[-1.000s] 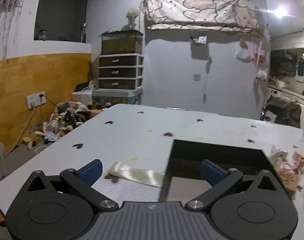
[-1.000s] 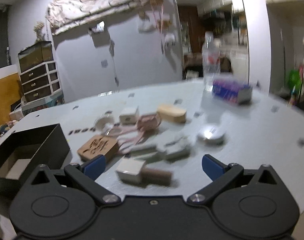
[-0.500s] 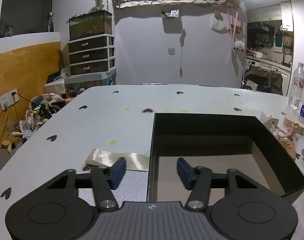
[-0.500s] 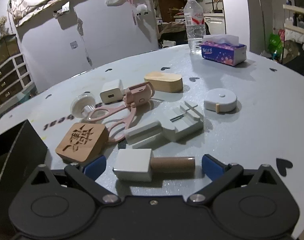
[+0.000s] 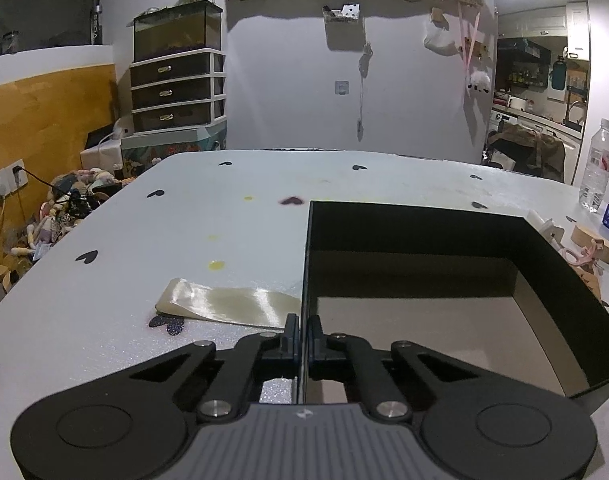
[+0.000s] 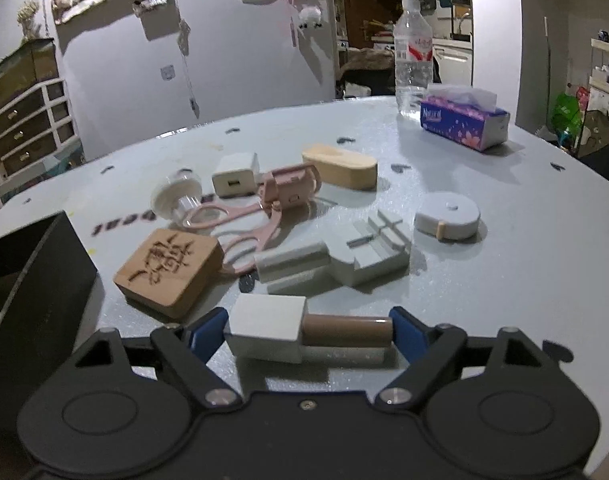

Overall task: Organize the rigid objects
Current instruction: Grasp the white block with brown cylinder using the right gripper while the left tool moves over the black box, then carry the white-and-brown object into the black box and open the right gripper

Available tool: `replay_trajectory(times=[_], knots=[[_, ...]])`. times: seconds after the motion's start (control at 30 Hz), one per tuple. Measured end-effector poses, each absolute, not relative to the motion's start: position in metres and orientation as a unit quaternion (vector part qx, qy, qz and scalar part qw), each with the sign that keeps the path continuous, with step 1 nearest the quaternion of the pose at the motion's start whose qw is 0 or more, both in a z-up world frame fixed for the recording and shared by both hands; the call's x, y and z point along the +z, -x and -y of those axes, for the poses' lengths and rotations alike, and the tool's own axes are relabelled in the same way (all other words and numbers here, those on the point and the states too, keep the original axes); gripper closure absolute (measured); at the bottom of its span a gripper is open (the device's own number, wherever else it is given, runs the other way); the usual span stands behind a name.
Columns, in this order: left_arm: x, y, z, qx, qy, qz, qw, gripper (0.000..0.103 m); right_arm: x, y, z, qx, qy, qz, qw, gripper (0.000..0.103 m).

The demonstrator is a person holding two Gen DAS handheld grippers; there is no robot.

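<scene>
You can read one brand clearly: "Natural", white lettering on the blue end panel of the tissue pack (image 6: 464,122) on the counter (image 6: 504,240); the same word shows on that pack at the edge of the left wrist view. The wooden block (image 6: 168,270) carries a carved Chinese character, too intricate to identify. The water bottle (image 6: 413,56) has a red-and-white label, illegible. Dark lettering printed on the counter beside the block is blurred and unreadable.

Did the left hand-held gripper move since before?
Yes. The left hand-held gripper slid right and closed on the black box's left wall; earlier it stood open beside the ribbon.
</scene>
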State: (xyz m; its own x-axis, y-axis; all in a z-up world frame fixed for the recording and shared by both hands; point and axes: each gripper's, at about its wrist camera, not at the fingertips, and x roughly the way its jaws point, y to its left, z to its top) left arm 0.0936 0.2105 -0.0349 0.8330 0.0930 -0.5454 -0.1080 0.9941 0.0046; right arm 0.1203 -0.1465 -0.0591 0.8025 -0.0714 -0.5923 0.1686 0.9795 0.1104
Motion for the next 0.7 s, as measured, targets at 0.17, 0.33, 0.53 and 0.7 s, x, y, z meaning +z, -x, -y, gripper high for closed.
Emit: replay_trajectory(times=[0.17, 0.33, 0.53, 0.7], knots=[[-0.035, -0.093, -0.212, 0.051, 0.014, -0.281, 0.958, 0.100, -0.026, -0.116, 0.137, -0.016, -0.090, -0.279, 0.956, 0.016], [-0.035, -0.093, -0.210, 0.051, 0.012, -0.280, 0.959, 0.100, 0.011, -0.126, 0.104, 0.062, -0.089, -0.264, 0.958, 0.016], [-0.035, -0.094, -0.207, 0.051, 0.012, -0.277, 0.960, 0.101, 0.035, -0.157, 0.037, 0.161, -0.108, -0.318, 0.928, 0.016], [-0.036, -0.095, -0.201, 0.044, 0.016, -0.274, 0.961, 0.101, 0.025, -0.183, -0.024, 0.186, -0.095, -0.359, 0.910, 0.016]])
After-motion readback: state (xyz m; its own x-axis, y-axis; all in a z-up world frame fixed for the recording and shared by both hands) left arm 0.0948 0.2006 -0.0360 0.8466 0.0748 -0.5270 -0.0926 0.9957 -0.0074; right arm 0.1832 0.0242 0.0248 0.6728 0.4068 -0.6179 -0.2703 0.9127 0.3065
